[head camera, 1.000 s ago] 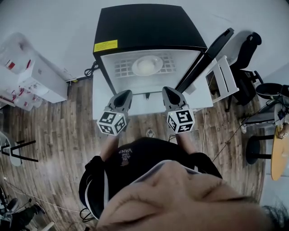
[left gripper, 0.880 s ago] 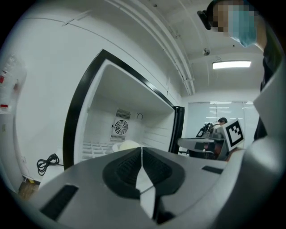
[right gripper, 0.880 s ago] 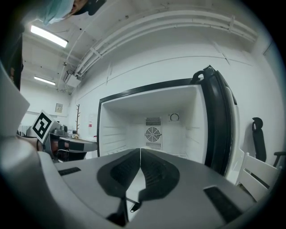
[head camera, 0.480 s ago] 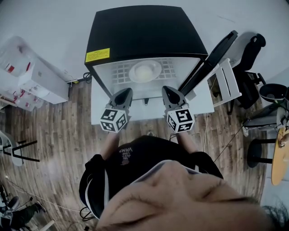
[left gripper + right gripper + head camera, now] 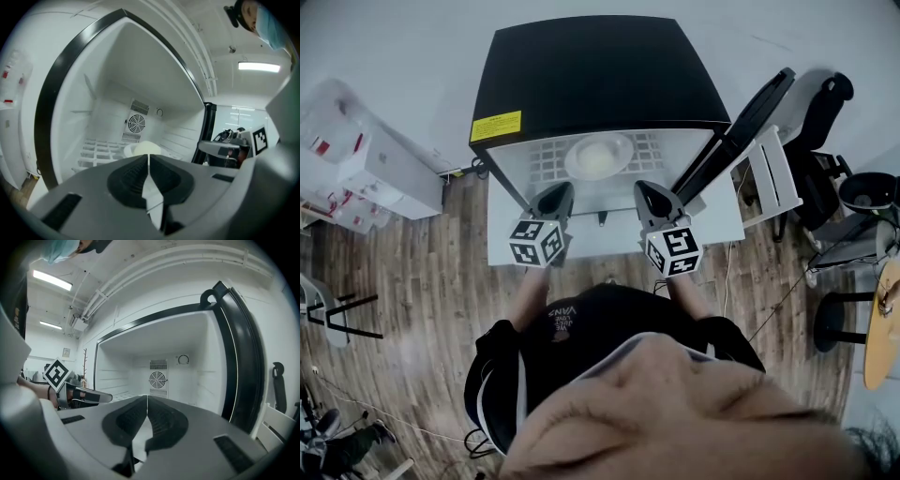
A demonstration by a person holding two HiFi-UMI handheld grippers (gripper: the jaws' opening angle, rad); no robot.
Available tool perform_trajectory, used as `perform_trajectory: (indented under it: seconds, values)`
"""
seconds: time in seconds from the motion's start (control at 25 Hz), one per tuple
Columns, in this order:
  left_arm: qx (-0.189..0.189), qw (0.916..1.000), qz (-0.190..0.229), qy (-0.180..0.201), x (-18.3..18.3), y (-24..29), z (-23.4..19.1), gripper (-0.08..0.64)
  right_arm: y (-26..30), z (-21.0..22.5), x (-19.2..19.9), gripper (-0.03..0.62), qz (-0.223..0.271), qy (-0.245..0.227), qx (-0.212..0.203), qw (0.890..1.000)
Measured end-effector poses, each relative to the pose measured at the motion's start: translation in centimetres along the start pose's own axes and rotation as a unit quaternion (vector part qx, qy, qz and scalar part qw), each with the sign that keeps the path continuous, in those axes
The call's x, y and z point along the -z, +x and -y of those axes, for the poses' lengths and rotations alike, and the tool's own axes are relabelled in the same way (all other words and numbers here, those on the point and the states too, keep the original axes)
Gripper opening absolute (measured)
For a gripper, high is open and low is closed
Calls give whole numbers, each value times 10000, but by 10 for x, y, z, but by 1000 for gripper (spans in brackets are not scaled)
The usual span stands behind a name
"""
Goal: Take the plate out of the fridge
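Note:
A small black fridge (image 5: 591,75) stands open in front of me, its door (image 5: 741,117) swung to the right. On the wire shelf (image 5: 548,159) inside lies a white plate (image 5: 598,156) with something pale on it; the plate (image 5: 140,149) also peeks over the jaws in the left gripper view. My left gripper (image 5: 558,194) is shut and empty, just before the fridge opening, short of the plate. My right gripper (image 5: 645,190) is shut too, holding nothing, level with the left. In the right gripper view the fridge's back wall and fan (image 5: 158,379) lie straight ahead.
A white cabinet (image 5: 380,164) stands to the fridge's left. At the right are a black chair (image 5: 811,141), a round stool (image 5: 834,319) and a wooden table edge (image 5: 883,323). Cables run over the wooden floor.
Both grippers have moved a little forward toward the open fridge, the left one more. Both jaws stayed shut.

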State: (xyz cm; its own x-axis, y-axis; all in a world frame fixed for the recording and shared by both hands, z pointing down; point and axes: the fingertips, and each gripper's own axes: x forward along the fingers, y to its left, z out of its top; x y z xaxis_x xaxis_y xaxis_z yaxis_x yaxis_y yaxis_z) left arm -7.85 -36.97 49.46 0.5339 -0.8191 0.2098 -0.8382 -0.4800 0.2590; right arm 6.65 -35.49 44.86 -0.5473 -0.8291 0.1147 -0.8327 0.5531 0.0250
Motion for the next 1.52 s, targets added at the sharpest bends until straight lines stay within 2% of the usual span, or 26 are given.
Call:
perform_trajectory:
  seconds: [0.12,0.44,0.76,0.96,1.0,1.08,1.24,1.36,1.52]
  values:
    - [21,9991,-147,-389,6,7,-2,17,0,3,2,12,-17,15,2,10000]
    - [98,9933,-343,-1097,17,19,-3,18,1,9,5,12,-33,15,-29,10000]
    - [329,9791,-193,-1999,17,28,1,20,2,13,8,12,-38,41,-61,10000]
    - [382,9706,-133,-2374,15,30,2,24,3,14,7,12,-29,51,-96,9999]
    - [395,9686,-132,-2450,15,31,3,43,3,14,7,12,-24,54,-106,9999]
    - [422,9650,-161,-2583,16,32,3,158,4,14,7,12,-18,58,-130,9999]
    - [406,9600,-145,-2765,18,34,3,158,5,15,8,12,-15,67,-172,9998]
    - [451,9493,-54,-3111,16,36,4,158,4,16,9,12,-21,69,-198,9998]
    - [465,9269,64,-3723,14,39,3,158,4,17,8,12,-10,83,-219,9997]
